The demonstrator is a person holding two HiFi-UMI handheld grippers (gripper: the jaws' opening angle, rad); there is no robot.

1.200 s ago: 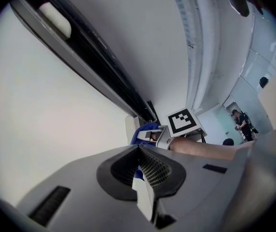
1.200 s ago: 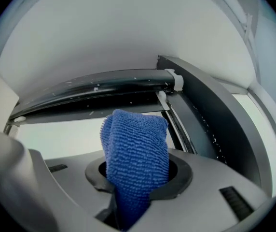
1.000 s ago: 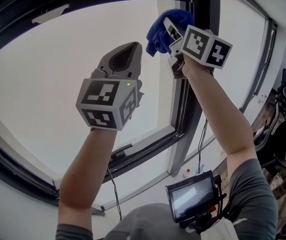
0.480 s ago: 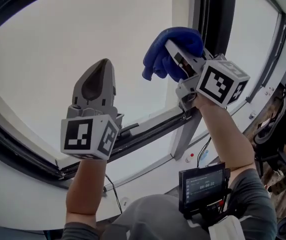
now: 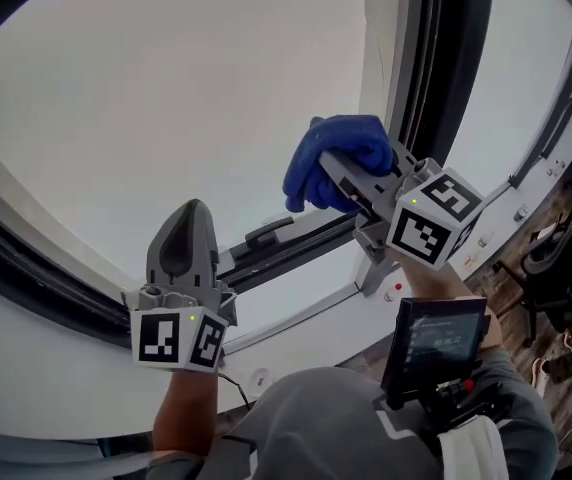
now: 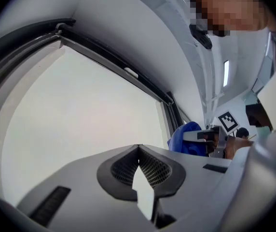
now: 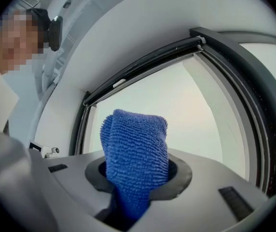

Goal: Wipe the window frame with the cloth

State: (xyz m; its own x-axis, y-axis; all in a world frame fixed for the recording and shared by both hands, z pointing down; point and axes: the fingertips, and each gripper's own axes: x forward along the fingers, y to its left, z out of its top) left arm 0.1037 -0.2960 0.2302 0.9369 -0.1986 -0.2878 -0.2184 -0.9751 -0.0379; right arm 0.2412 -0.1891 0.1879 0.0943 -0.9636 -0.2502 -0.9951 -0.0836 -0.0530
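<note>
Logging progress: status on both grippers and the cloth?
Left gripper shut, empty. Right gripper shut on blue cloth, by the dark window frame. Nothing in the way.

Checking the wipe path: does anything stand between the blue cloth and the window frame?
Nothing visible does. The blue cloth, held by the right gripper, sits beside the dark window frame; the left gripper is off to the left.

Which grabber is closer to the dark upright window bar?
Right. The right gripper, holding the cloth, is just left of the bar; the left gripper sits lower, well off to its left.
</note>
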